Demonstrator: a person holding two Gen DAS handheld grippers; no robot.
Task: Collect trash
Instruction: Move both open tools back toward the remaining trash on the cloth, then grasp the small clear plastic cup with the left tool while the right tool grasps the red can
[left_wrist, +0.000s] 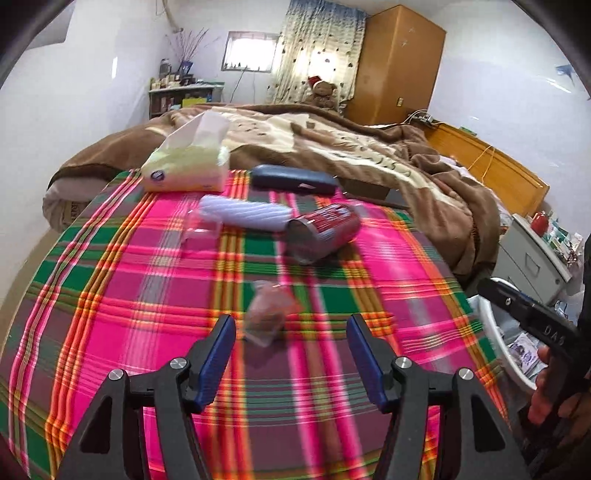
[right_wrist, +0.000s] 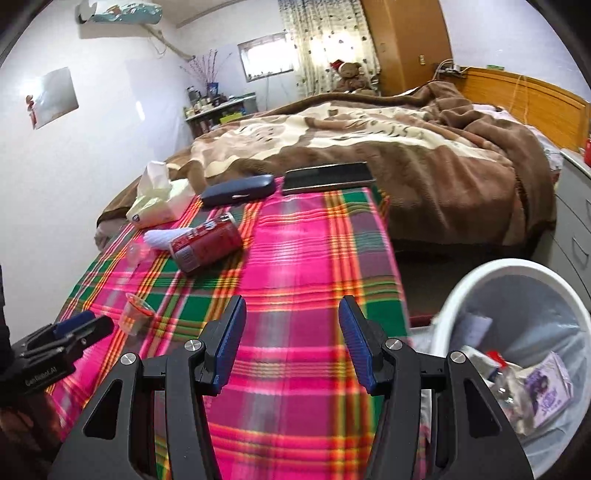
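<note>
Both hand-held grippers, left (left_wrist: 291, 345) and right (right_wrist: 292, 325), released w/ nothing held; left lined up on cup (left_wrist: 269, 314) at 12 o'clock; bin (right_wrist: 517, 280) waits at right's 3.

Right gripper (right_wrist: 291, 332) fingers spread over plaid cloth (right_wrist: 303, 243), red can (right_wrist: 207, 243) lying, lined bin (right_wrist: 517, 332) beside.

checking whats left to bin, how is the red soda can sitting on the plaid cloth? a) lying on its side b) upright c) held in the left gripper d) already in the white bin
a: the red soda can lies on its side on the plaid cloth, clear of both open grippers and outside the white bin.
</note>
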